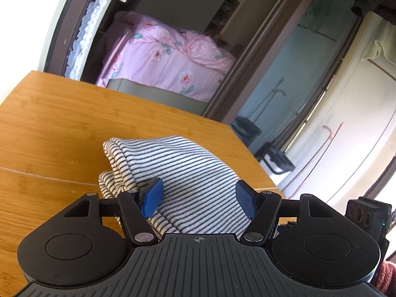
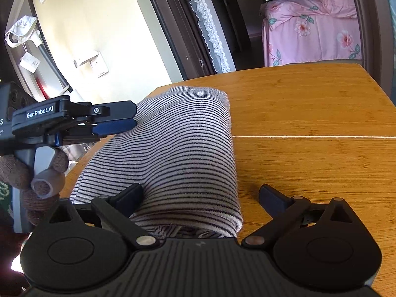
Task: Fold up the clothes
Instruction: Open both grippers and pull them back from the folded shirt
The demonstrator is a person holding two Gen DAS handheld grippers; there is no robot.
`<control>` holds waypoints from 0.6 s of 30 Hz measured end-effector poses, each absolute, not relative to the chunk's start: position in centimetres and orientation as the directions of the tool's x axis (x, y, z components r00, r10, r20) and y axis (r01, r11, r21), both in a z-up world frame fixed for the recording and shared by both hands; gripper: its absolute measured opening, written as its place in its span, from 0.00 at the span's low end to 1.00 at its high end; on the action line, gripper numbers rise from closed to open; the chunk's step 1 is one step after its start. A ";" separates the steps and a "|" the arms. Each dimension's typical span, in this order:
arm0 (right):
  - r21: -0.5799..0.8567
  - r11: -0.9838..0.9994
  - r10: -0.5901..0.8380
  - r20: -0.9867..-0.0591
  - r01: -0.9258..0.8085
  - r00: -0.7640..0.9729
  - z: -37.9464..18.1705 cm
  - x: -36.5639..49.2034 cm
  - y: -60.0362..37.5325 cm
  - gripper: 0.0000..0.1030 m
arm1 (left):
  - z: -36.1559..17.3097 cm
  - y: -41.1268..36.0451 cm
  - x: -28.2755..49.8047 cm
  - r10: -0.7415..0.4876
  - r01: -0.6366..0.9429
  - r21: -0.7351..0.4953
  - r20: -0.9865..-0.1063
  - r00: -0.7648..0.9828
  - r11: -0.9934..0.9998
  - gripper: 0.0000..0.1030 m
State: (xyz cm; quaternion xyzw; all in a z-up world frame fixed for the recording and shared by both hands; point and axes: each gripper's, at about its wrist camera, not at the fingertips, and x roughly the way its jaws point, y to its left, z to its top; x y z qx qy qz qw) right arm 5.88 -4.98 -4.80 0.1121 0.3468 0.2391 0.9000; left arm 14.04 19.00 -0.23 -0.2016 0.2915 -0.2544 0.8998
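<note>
Risk lies in the striped garment [image 2: 178, 148], a folded bundle on the table [image 2: 309, 113] under both spread, empty tongs: left gripper [image 1: 198, 195], right gripper [image 2: 200, 198]. Snagging one layer would probably unroll it.

Wooden table [image 1: 61, 123], pink floral quilt [image 1: 168, 57] beyond the doorway, white lace curtain [image 2: 210, 29], wall socket [image 2: 99, 65].

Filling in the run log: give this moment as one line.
striped garment: folded bundle on wooden table | left claw: open, over garment | right claw: open, at its near end
</note>
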 end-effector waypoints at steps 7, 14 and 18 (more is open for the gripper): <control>0.393 0.817 0.576 -0.509 -0.423 0.640 -2.9 4.9 -3.8 0.76 | -0.7 19.8 13.9 -0.583 0.344 -0.519 -0.414 0.699 0.782 0.68; 0.283 0.858 0.509 -0.588 -0.430 0.629 -3.5 5.0 -3.4 0.70 | -1.2 20.3 13.8 -0.583 0.346 -0.519 -0.412 0.700 0.782 0.68; 0.377 0.834 0.551 -0.535 -0.403 0.641 -2.4 6.0 -5.0 0.74 | -1.1 19.6 13.5 -0.567 0.355 -0.483 -0.421 0.708 0.801 0.68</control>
